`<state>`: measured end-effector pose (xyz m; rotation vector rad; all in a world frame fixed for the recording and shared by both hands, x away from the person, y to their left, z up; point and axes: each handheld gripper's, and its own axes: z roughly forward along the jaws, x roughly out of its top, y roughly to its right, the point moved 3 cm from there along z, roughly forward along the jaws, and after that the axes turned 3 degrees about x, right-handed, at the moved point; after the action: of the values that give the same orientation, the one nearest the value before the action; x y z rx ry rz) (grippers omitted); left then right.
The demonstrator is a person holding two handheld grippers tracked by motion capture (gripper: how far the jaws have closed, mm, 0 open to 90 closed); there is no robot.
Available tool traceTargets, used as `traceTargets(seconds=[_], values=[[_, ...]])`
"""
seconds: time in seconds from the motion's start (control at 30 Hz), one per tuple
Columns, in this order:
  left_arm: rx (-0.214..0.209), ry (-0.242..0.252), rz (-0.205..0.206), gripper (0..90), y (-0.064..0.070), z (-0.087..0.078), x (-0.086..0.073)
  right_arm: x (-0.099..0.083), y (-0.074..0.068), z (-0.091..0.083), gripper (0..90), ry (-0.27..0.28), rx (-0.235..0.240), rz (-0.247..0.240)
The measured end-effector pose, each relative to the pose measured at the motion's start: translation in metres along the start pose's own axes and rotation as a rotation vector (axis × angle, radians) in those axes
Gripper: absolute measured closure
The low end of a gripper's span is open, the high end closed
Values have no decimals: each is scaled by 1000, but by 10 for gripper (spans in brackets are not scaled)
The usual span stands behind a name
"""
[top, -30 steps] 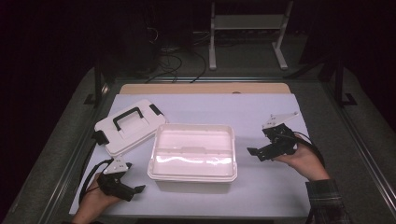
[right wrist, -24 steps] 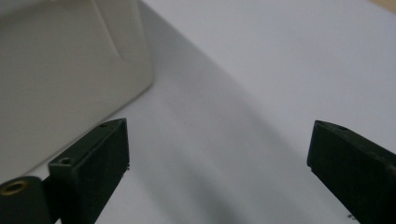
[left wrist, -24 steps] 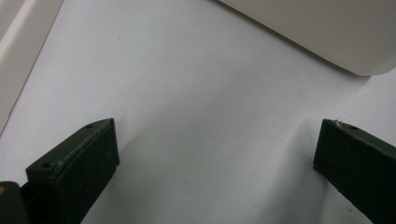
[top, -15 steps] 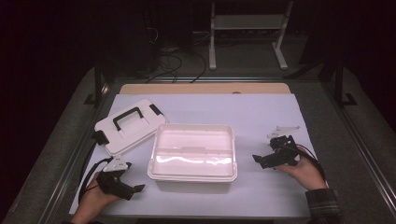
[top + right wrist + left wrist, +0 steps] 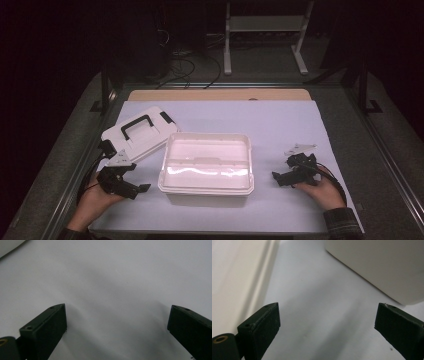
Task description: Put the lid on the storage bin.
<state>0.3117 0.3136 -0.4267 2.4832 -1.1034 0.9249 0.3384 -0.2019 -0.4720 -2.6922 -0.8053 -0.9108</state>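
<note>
Both grippers rest low on the desk (image 5: 280,125) w/ jaws spread wide and nothing between them: left gripper (image 5: 142,188) just beside the near-left corner of the open white storage box (image 5: 206,162), right gripper (image 5: 276,179) a bit farther off its right wall. Box sits between the two, empty as far as can be seen. Risk: left gripper is so near that a careless swing inward would nudge the light box and skid it on the smooth sheet. Beyond the left gripper, the lid (image 5: 137,131) w/ black handle (image 5: 137,126) lies flat, its edge tucked close against the box's far-left corner; grabbing it by one rim prob tilts it, could catch the box rim or slip out. The trailing cable near the lid might snag too.
</note>
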Motion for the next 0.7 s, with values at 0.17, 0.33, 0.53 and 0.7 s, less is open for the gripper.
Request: traceTargets(seconds=[0.17,0.33,0.53,0.7], values=[[9,-21,-6,61,-12,-4,15,-4,5,2,12,11,35,50],[26,-42,-6,62,-28,-6,32,-13,5,1,13,112,42,37],[48,-63,-11,63,-47,-7,48,-13,5,1,13,111,41,37],[13,-79,-11,129,-61,-7,57,-13,5,1,13,111,41,37]])
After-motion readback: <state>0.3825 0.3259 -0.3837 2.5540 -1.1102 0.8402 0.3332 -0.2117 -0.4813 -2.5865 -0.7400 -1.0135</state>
